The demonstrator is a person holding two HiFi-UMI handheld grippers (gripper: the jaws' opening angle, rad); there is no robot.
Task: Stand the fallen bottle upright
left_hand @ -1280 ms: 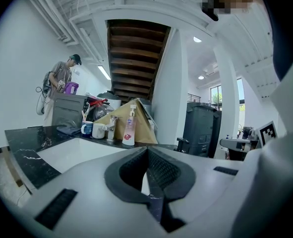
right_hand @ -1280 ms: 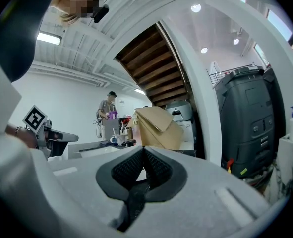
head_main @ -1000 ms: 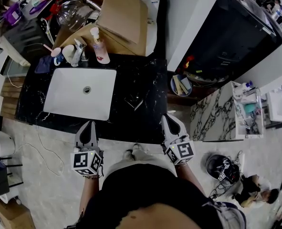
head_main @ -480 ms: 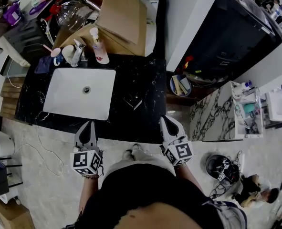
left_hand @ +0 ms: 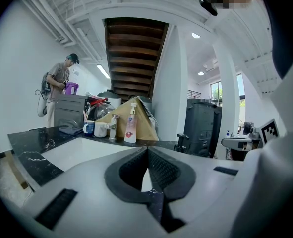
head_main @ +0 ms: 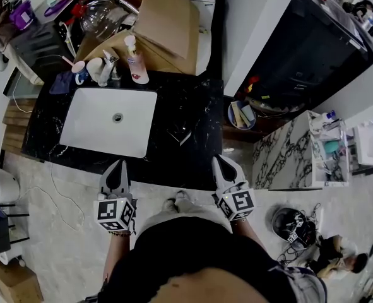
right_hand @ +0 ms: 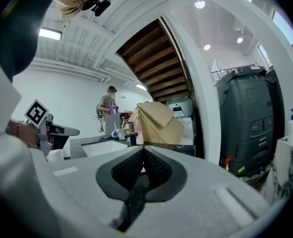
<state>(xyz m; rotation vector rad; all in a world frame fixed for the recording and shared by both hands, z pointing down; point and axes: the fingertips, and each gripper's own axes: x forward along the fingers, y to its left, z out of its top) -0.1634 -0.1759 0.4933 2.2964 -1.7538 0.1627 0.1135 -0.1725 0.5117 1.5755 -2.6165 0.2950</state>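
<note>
Hovering at near edge of black surface (head_main: 195,115): left tongs (head_main: 118,167) and right tongs (head_main: 219,161), both shut tight, nothing gripped. Pump bottle (head_main: 137,63) upright far ahead of left tongs, past sink (head_main: 85,131), beside faucet (head_main: 109,66). Label print too small to read.

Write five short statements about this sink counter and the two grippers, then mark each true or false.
The left gripper and right gripper are both shut and empty. True.
The pump bottle lies in the sink. False: it stands upright on the counter behind the sink, beside the faucet.
The sink is white, the counter black. True.
The left gripper touches the pump bottle. False: it is at the counter's near edge, far from it.
A cardboard box stands behind the pump bottle. True.
</note>
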